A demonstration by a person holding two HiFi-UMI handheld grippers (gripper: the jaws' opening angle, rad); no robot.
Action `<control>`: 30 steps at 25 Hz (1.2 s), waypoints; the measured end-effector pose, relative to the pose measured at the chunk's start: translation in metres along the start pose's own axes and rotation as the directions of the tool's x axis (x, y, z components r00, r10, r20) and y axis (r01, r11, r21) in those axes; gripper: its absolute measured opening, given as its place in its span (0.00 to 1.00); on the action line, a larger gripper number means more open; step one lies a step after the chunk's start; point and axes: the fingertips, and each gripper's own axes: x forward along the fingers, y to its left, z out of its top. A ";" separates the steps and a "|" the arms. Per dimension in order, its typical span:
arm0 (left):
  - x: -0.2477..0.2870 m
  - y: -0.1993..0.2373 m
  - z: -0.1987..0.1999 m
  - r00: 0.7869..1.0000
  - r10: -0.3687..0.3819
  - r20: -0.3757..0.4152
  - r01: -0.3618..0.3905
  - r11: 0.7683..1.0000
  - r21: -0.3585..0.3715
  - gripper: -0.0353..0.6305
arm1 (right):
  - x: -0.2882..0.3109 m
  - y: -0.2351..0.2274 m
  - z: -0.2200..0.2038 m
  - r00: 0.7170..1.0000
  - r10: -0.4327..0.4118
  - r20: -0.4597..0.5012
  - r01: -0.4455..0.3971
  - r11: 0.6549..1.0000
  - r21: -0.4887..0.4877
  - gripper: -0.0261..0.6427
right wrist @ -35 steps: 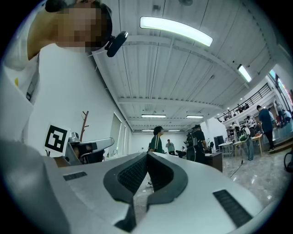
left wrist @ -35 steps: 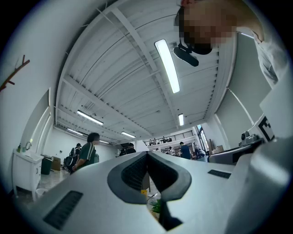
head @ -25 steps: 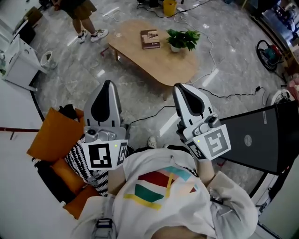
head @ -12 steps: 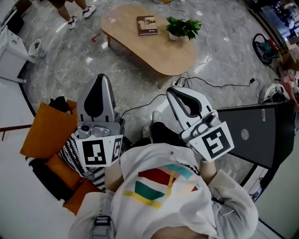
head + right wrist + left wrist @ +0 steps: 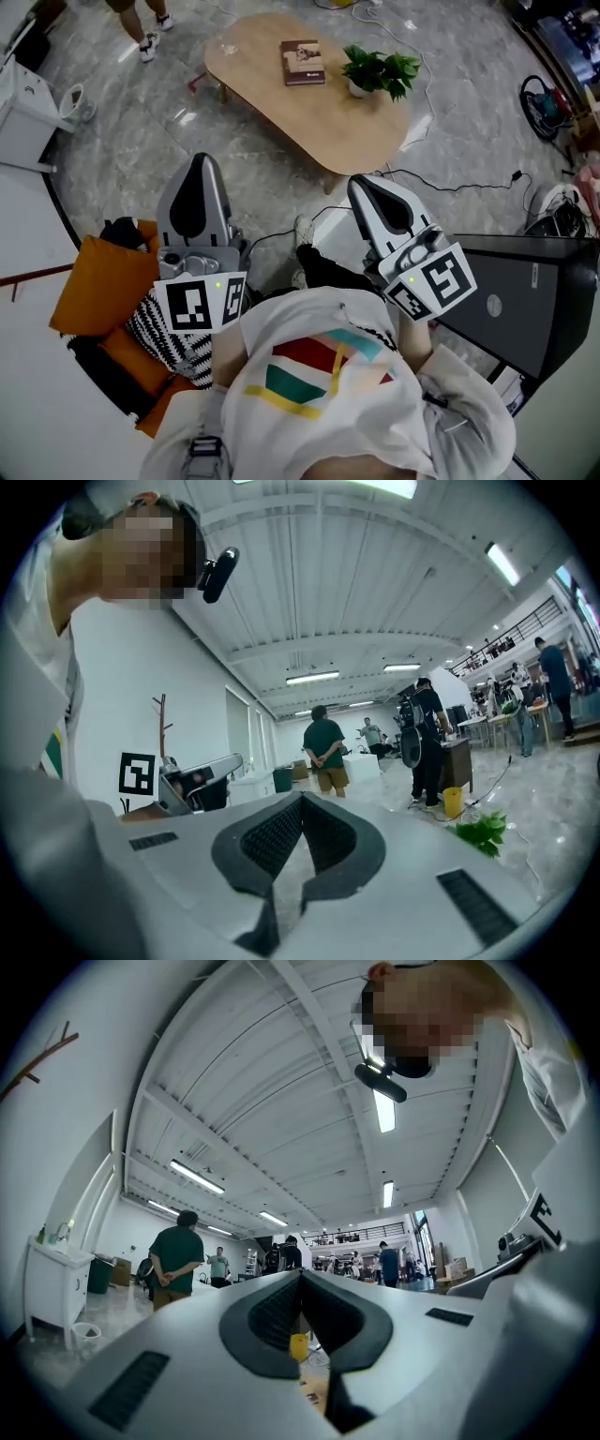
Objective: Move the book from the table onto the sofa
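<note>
Only head view shows the brown book (image 5: 303,62) on the pale wooden table (image 5: 352,131) up top; white left gripper (image 5: 199,161) and right gripper (image 5: 362,184) both clamped together, empty.

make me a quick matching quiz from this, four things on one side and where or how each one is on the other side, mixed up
Things:
1 book
2 plant
3 orange cushion
4 left tool

Place or state:
a shut, nothing in it
b lying flat on the table
c next to a striped cushion
d growing in a white pot

Pairs: 1-b, 2-d, 3-c, 4-a
</note>
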 end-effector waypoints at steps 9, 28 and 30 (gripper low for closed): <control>0.123 0.015 0.015 0.999 -0.013 0.042 0.008 0.993 0.118 0.06 | 0.070 -0.092 0.034 0.998 -0.027 0.065 0.029 0.999 -0.036 0.06; 0.290 0.116 -0.055 0.993 -0.121 -0.007 0.121 0.992 0.028 0.06 | 0.244 -0.188 0.039 0.990 -0.138 0.005 0.138 0.990 0.025 0.06; 0.313 0.138 -0.065 0.991 -0.134 -0.024 0.134 0.991 0.013 0.06 | 0.274 -0.197 0.044 0.987 -0.158 0.003 0.158 0.987 0.023 0.06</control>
